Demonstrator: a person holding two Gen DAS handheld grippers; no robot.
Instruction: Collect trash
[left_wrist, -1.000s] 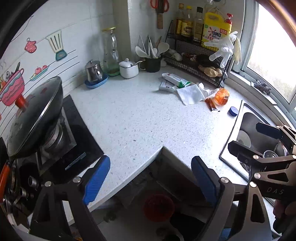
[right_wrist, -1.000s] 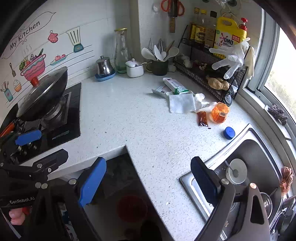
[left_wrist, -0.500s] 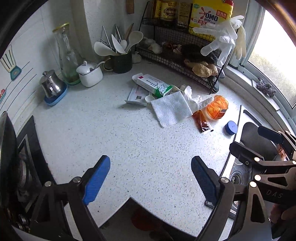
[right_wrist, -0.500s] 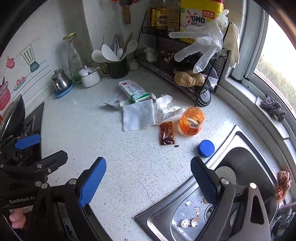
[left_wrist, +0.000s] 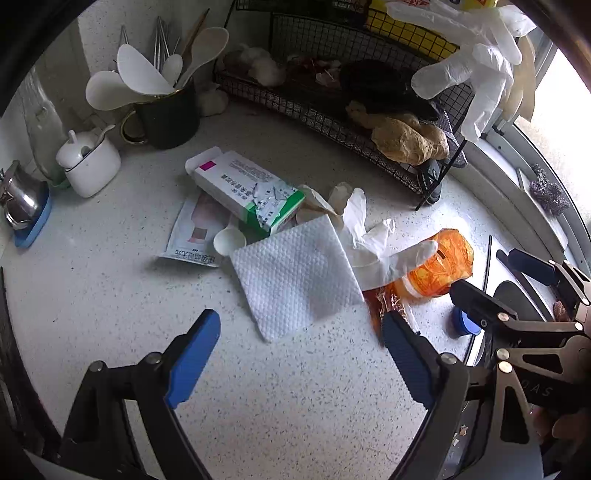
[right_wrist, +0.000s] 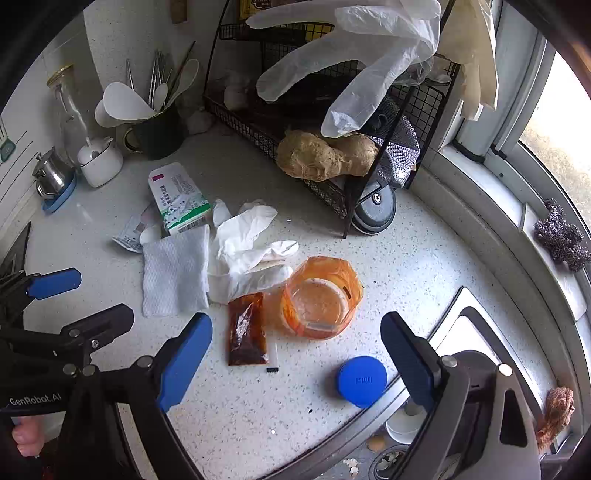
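Litter lies on the speckled white counter (left_wrist: 110, 302): a white paper towel (left_wrist: 295, 273) (right_wrist: 175, 269), a torn green-and-white carton (left_wrist: 247, 190) (right_wrist: 179, 197), a crumpled white glove (left_wrist: 369, 243) (right_wrist: 243, 251), an orange plastic cup (left_wrist: 439, 269) (right_wrist: 319, 297), a brown sauce packet (right_wrist: 246, 328) and a blue lid (right_wrist: 362, 380). My left gripper (left_wrist: 299, 350) hovers open just in front of the towel, holding nothing. My right gripper (right_wrist: 295, 354) hovers open over the packet and cup, also holding nothing.
A black wire rack (right_wrist: 332, 122) with ginger (right_wrist: 325, 155) and hanging gloves (right_wrist: 354, 62) stands behind the litter. A utensil mug (left_wrist: 166, 114), sugar pot (left_wrist: 90, 164) and steel jug (left_wrist: 18, 195) line the wall. The sink (right_wrist: 424, 417) lies at lower right.
Both grippers have swept from the stove and counter edge toward the litter near the rack and dropped lower. Their jaws stayed wide apart throughout.
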